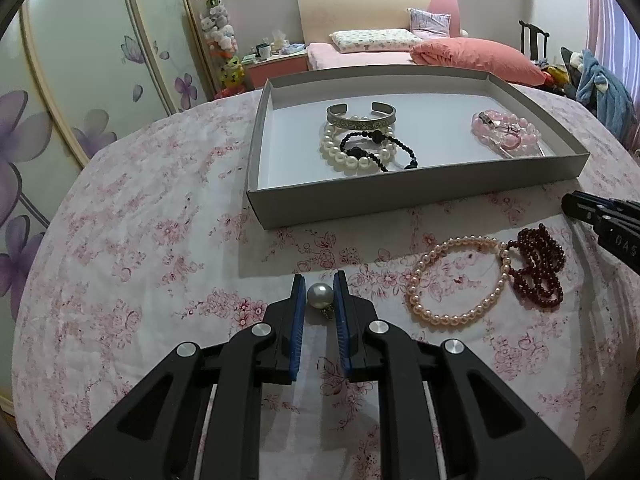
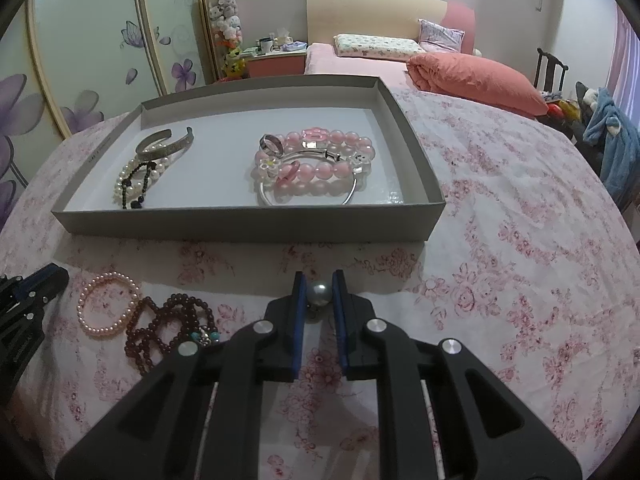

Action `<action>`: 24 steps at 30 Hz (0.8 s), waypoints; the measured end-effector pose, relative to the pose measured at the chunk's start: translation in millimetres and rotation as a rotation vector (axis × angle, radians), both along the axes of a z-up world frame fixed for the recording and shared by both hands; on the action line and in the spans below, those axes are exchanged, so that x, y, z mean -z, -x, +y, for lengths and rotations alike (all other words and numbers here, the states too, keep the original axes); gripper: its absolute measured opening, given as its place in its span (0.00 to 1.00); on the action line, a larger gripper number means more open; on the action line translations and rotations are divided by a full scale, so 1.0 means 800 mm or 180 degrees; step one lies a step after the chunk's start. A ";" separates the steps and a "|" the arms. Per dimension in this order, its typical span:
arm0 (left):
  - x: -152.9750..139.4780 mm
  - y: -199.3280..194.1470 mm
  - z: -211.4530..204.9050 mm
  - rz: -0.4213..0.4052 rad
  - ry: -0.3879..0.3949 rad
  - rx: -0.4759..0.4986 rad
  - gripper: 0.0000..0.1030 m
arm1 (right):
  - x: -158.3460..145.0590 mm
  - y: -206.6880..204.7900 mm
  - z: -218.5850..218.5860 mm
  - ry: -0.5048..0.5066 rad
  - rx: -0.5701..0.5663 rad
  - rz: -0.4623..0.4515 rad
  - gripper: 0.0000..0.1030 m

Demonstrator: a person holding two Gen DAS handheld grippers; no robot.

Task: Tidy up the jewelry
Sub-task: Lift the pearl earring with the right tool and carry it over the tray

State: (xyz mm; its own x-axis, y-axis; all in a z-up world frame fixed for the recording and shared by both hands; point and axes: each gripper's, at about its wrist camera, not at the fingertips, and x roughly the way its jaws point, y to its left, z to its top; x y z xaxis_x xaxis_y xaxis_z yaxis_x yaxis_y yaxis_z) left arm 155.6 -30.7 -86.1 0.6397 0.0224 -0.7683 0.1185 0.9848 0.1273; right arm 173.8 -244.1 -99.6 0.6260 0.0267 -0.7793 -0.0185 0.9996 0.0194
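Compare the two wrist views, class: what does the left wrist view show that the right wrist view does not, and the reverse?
Only the left wrist view shows the left claw shut on a white pearl earring.

Only the right wrist view shows the right claw shut on a grey pearl earring, and turquoise beads on the dark red strand.

Both show the grey tray holding the silver cuff, white pearl bracelet, black bead bracelet and pink bead bracelets, with the peach pearl bracelet and dark red bead strand on the floral cloth.
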 end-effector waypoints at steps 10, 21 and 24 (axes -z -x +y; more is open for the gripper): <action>-0.001 -0.001 0.003 0.0008 0.0044 -0.0007 0.15 | 0.000 0.000 0.000 -0.0057 0.0000 0.0002 0.14; -0.002 -0.001 0.014 0.0029 0.0262 -0.0041 0.14 | 0.000 0.002 -0.008 -0.0199 -0.0028 0.0006 0.14; -0.002 0.000 0.018 0.0035 0.0328 -0.0046 0.14 | -0.001 0.002 -0.003 -0.0115 -0.0043 0.0005 0.14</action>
State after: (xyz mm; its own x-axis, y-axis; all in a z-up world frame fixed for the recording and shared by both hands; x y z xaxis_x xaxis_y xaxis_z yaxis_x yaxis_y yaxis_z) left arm 156.0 -16.7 -84.5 0.6313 -0.0479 -0.7740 0.1050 0.9942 0.0242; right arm 171.8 -246.6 -98.9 0.6241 0.0633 -0.7788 -0.0321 0.9979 0.0554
